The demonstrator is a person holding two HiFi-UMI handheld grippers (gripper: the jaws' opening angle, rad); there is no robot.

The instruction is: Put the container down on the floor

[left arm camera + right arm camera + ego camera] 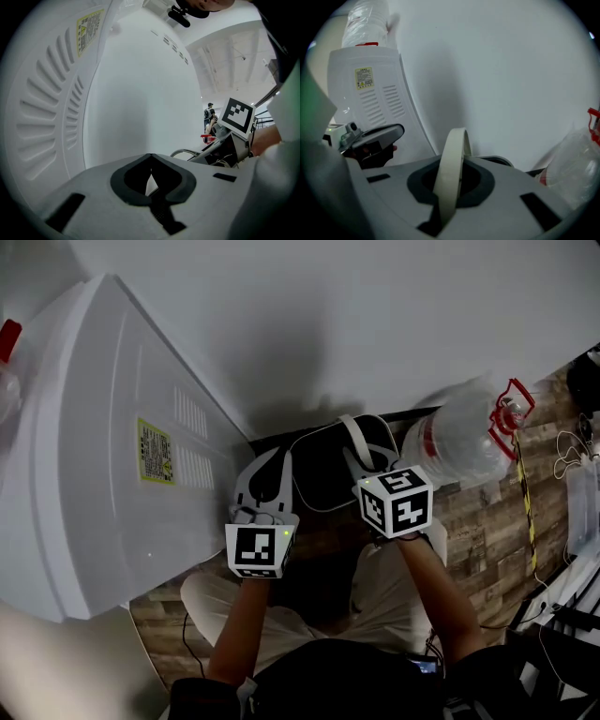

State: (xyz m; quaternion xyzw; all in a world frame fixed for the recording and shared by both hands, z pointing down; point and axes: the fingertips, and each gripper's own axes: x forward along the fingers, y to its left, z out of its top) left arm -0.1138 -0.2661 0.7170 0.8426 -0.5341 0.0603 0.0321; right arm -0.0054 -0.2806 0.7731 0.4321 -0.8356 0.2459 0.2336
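The dark container [323, 470] is held between the two grippers, over the wood-pattern floor [487, 512] at the foot of the white wall [375, 315]. It sits between a white cabinet [103, 456] on the left and a clear bottle [459, 437] lying on the right. The right gripper [364, 457] has its jaws closed tight on the container's cream handle [452, 168]. In the right gripper view the handle rises as a flat band out of the dark recess between the jaws and arches over. The left gripper [265, 465] is at the container's left side with its jaws drawn narrow. In the left gripper view only a thin pale sliver shows in the gap between them, so it seems to pinch a thin edge of the container, though that view is too tight to be sure. The cabinet's vented side and yellow label [155, 451] face the grippers. A second bottle [365, 18] stands on top of the cabinet. The person's bare forearms reach down to both grippers, with pale trousers [225, 601] below them.
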